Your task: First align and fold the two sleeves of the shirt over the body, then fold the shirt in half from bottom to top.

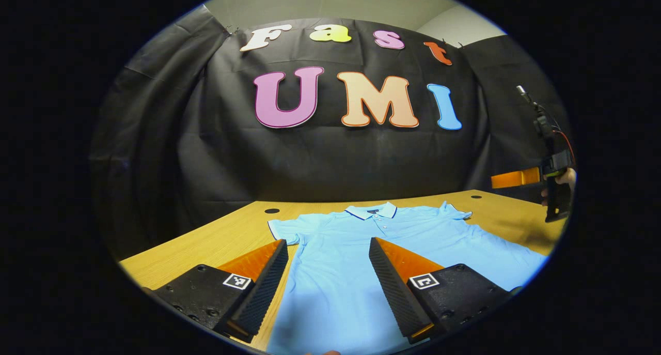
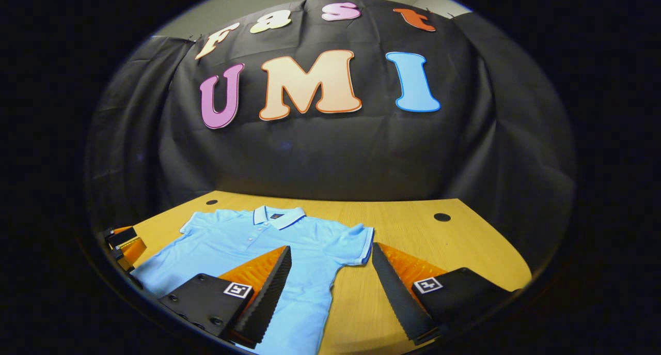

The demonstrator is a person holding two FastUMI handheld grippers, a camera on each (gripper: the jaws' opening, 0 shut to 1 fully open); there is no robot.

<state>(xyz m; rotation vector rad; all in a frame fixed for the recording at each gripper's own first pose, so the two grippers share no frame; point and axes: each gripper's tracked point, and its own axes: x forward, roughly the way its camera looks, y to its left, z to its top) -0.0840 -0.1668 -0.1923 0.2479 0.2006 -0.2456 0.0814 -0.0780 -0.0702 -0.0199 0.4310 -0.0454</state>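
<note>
wooden table (image 2: 403, 226) bears flat, smooth polo shirt (image 1: 351, 251); both tongs (image 1: 328, 272) (image 2: 330, 282) spread wide.

Count: 1 shirt (image 1: 361, 246), light blue, flat on the counter (image 2: 413, 231), collar toward the far edge. 2 short sleeves, 1 collar. 2 grippers: left gripper (image 1: 328, 272), right gripper (image 2: 330, 277), 2 fingers each. 2 round dark holes in the counter near the far edge, toward the corners.

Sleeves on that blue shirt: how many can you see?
2. One sleeve lies flat on the table at the shirt's right side, the other sleeve at its left; neither is folded yet.
</note>
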